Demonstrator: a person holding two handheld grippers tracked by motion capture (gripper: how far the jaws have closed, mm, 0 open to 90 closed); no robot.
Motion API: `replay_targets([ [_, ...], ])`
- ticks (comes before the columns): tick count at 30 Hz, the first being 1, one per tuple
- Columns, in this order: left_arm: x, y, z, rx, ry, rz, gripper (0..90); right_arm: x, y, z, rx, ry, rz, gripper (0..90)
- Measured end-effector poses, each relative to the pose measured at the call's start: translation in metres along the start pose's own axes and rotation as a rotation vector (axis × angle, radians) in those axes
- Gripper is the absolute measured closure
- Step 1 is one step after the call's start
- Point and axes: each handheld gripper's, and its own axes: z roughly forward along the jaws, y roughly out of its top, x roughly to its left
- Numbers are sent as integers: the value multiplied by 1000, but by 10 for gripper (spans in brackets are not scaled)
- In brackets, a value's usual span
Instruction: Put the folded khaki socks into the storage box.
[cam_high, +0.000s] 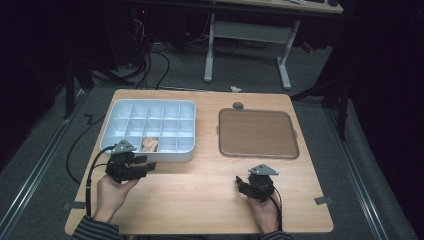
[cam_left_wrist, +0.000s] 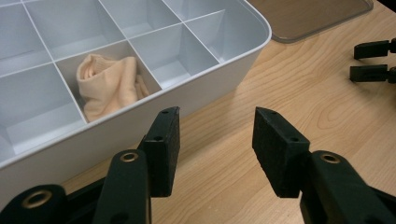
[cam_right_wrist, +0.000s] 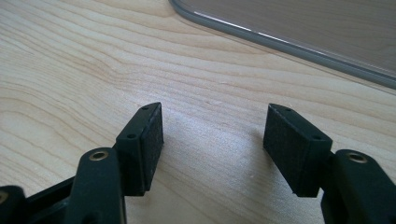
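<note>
Just beyond the left gripper (cam_left_wrist: 216, 128) – a rolled cloth (cam_left_wrist: 111, 84), seemingly – untouched.

1. No text, label, brand, number or sign readable anywhere.
2. Box (cam_high: 150, 131): plain white walls and dividers, unmarked.
3. Lid (cam_high: 257, 133): plain brown, unmarked.
4. Table (cam_high: 200, 185): bare wood grain, nothing printed.
5. Cloth (cam_left_wrist: 109, 86): plain peach, no tag legible.
</note>
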Motion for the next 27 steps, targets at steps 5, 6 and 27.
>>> replay_targets([
  [5,-1,-4,4,8,-4,-6,515,0,0,0,0,0,-1,381],
  [6,-2,-5,5,12,-5,-4,515,0,0,0,0,0,-1,381],
  [27,-4,-21,25,50,2,-25,495,0,0,0,0,0,0,381],
])
